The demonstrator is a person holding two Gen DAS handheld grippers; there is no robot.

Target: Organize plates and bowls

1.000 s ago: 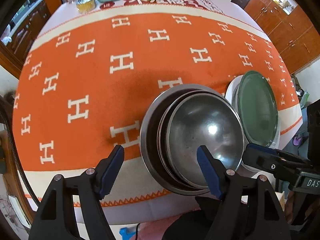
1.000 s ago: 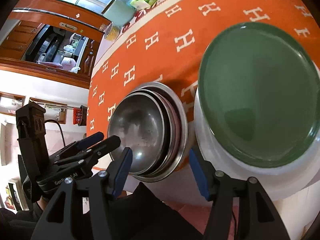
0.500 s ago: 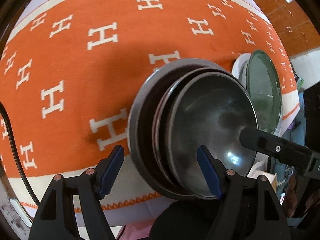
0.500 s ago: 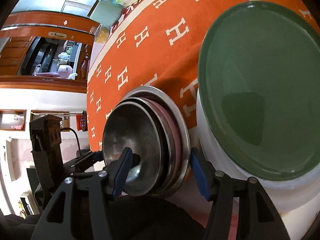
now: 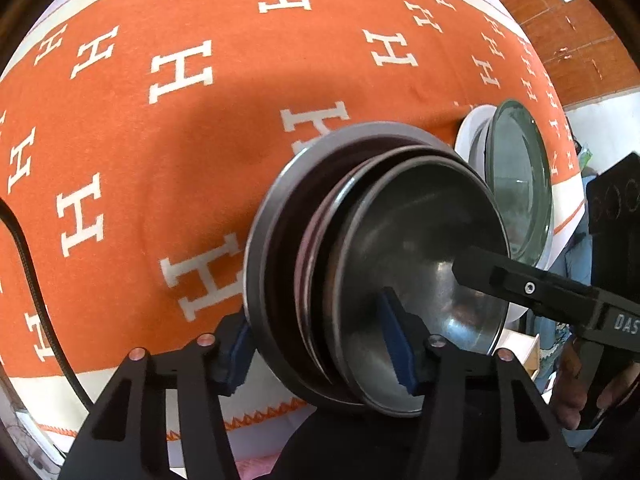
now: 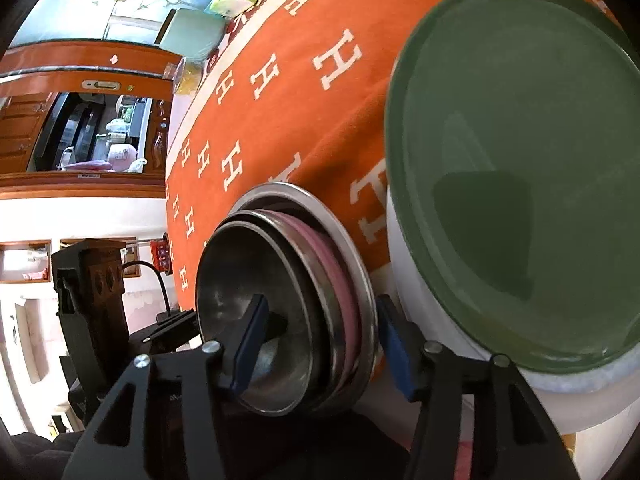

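Left wrist view: your left gripper (image 5: pixel 322 334) straddles the near rim of the nested stack of round stainless-steel bowls (image 5: pixel 276 240); its left blue pad (image 5: pixel 240 344) sits outside the outermost bowl's wall and its right blue pad (image 5: pixel 396 340) sits inside the innermost bowl. The jaws have just been closing with the stacked rims between them, and the pads look pressed to the metal on both sides. The stack rests on the orange blanket patterned with white H letters (image 5: pixel 168 140), straight ahead of the fingers near the cloth's pale front border. Ahead and to the right, just beside the stack, a round dark green plate (image 5: pixel 520 184) lies on a white bowl (image 5: pixel 472 136). The right gripper's black finger (image 5: pixel 520 284) reaches into the innermost bowl from the right. Right wrist view: your right gripper (image 6: pixel 320 344) straddles the opposite side of the same stack (image 6: pixel 320 280), left pad (image 6: pixel 250 344) inside the innermost bowl, right pad (image 6: pixel 394 348) outside the outer rim (image 6: pixel 360 264); its jaws have just been closing on the rims too, and whether both pads bear firmly you cannot tell. A pink layer (image 6: pixel 320 248) shows between the steel rims. The green plate (image 6: pixel 520 160) on its white bowl (image 6: pixel 440 320) fills the space ahead to the right, beside the outer pad. The left gripper's black body (image 6: pixel 92 288) stands to the left.
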